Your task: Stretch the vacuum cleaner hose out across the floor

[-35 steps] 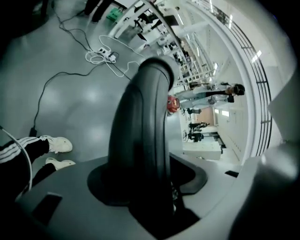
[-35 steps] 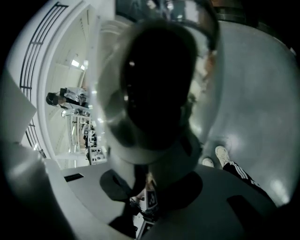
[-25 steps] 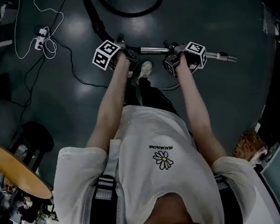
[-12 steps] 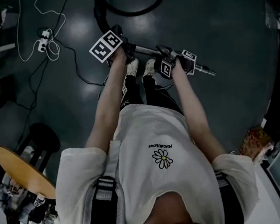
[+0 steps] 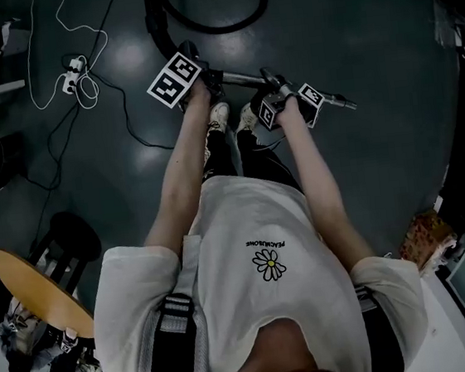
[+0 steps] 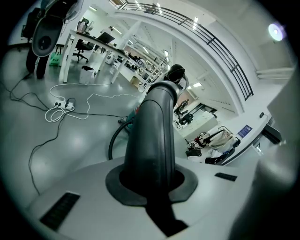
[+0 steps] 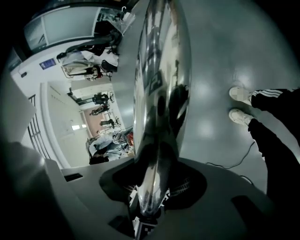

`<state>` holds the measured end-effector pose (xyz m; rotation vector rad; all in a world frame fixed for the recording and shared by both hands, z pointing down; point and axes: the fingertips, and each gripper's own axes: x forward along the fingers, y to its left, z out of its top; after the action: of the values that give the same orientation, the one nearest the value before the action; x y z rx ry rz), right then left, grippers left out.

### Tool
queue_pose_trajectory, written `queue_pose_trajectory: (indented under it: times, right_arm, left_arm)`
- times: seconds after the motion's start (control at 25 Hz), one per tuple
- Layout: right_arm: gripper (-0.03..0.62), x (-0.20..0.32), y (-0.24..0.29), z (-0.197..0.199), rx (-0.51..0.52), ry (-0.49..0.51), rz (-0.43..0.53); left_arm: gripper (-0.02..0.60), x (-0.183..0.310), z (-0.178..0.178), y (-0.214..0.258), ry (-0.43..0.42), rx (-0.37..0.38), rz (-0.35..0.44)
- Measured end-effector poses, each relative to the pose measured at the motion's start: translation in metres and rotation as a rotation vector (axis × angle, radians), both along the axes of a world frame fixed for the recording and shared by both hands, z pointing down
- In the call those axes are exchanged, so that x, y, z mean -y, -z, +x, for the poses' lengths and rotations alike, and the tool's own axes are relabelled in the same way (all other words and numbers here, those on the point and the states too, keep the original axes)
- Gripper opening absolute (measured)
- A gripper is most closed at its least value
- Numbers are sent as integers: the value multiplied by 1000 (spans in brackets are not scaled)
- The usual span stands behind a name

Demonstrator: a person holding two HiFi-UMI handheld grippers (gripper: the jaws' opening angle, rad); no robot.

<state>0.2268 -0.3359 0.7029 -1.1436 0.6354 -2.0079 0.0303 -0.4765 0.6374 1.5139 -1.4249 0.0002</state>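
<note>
Upper centre of head view: left gripper [image 5: 210,78] fingers clamp the black hose [image 6: 157,136]; right gripper [image 5: 278,84] fingers grip the metal tube [image 7: 161,84].

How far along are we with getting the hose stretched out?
Done: left claw is shut on the black handle, right claw on the metal tube. In hand: both are held above the floor. Remaining: the hose lies looped ahead, not yet stretched.

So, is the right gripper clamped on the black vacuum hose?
No, the right gripper is closed on the vacuum's shiny chrome tube, seen running straight out between its jaws.
</note>
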Motion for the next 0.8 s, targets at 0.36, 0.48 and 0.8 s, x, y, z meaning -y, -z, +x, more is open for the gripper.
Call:
queue_pose_trajectory:
  times: [0.36,0.48,0.8]
  right_arm:
    - [143,9,20,4,-120,-25,111]
    - [146,16,34,11,-166,12,173]
    - [166,20,74,4,-201,204,385]
  left_arm:
    - [43,5,-5,12,23,-41,35]
    - [44,9,-1,16,40,-88,38]
    - [44,22,7,31,4,-187,73]
